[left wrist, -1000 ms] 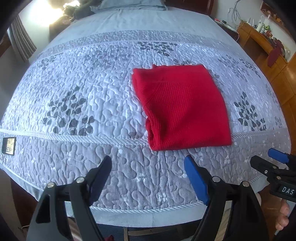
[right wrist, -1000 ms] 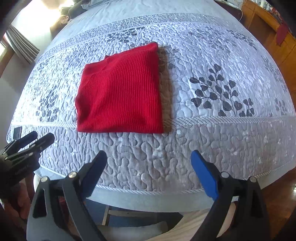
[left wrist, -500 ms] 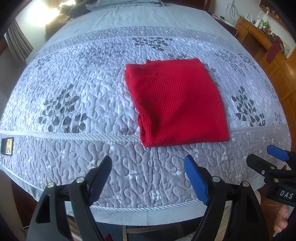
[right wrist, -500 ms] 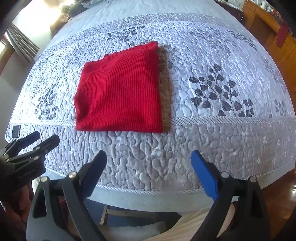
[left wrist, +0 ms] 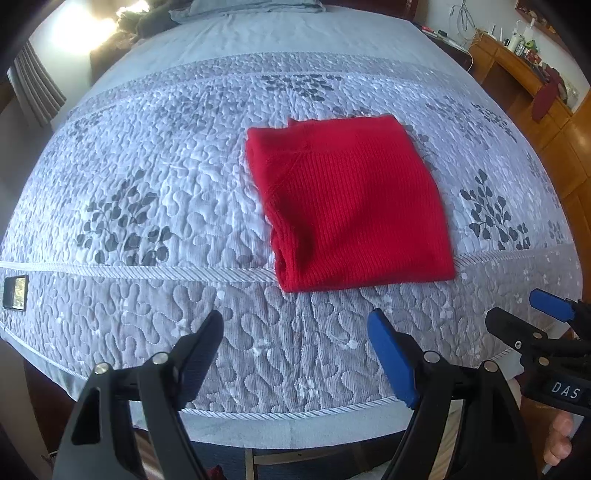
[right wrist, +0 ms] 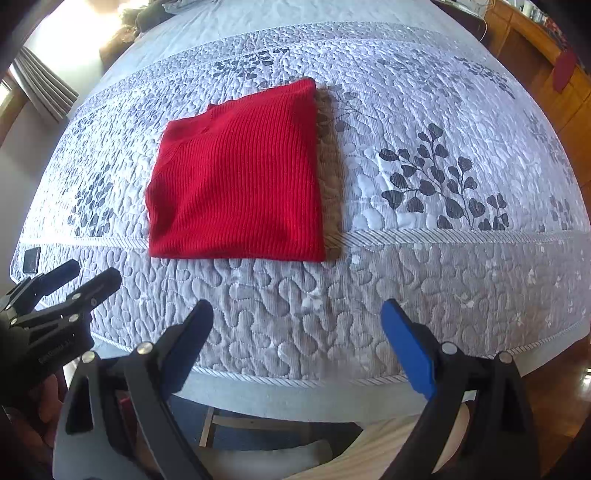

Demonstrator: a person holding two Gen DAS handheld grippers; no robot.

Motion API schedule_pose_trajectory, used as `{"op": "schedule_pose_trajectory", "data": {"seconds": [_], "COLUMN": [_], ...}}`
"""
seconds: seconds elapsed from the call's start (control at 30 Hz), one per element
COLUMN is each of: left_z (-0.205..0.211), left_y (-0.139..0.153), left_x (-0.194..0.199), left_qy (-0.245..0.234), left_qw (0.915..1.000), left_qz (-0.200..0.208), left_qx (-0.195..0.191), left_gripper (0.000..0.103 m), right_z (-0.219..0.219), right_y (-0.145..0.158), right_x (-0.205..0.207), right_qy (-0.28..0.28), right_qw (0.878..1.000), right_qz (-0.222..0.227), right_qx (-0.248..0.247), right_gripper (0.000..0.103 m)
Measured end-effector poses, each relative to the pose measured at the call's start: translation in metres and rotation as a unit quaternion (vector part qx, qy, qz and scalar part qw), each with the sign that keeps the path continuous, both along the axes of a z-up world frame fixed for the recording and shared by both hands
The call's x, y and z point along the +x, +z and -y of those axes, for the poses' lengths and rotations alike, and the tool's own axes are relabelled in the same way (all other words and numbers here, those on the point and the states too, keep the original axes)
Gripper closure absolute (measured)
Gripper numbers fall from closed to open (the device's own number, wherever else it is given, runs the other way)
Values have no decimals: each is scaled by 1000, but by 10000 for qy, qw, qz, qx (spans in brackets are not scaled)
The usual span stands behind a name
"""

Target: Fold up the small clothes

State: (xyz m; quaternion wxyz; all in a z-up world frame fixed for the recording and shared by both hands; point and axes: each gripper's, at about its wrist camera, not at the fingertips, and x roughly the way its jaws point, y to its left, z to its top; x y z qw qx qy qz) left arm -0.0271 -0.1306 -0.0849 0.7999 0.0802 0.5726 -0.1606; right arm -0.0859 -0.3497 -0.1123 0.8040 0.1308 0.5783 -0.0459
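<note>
A red ribbed knit garment [left wrist: 351, 206] lies folded into a neat rectangle on the grey quilted bedspread [left wrist: 147, 166]; it also shows in the right wrist view [right wrist: 240, 184]. My left gripper [left wrist: 295, 332] is open and empty, held over the bed's near edge, short of the garment. My right gripper [right wrist: 295, 321] is open and empty, also over the near edge. Each gripper shows at the side of the other's view: the right gripper [left wrist: 524, 310] and the left gripper [right wrist: 88, 273].
A small dark phone-like object [left wrist: 15, 292] lies at the bed's left corner. Wooden furniture [left wrist: 524, 74] with small items stands to the right. Pillows and dark cloth [left wrist: 236, 7] lie at the bed's far end.
Both grippers have drawn back slightly from the bed and stay open. The folded garment has not moved on the quilt.
</note>
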Motion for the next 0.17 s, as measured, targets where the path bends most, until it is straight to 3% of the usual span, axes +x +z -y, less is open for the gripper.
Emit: {"op": "schedule_pose_trajectory", "data": {"seconds": [0.17], "left_z": [-3], "left_y": [5], "left_x": [-2], "left_qy": [29], "left_qw": [10000], "left_qz": [43], "left_qx": [-47], "left_gripper": [22], "right_z": [-2], "right_y": [1], "right_x": [0], "right_qy": [27], "right_qw": [10000], "right_qz": [1], "right_qx": [36], "right_gripper": [12]}}
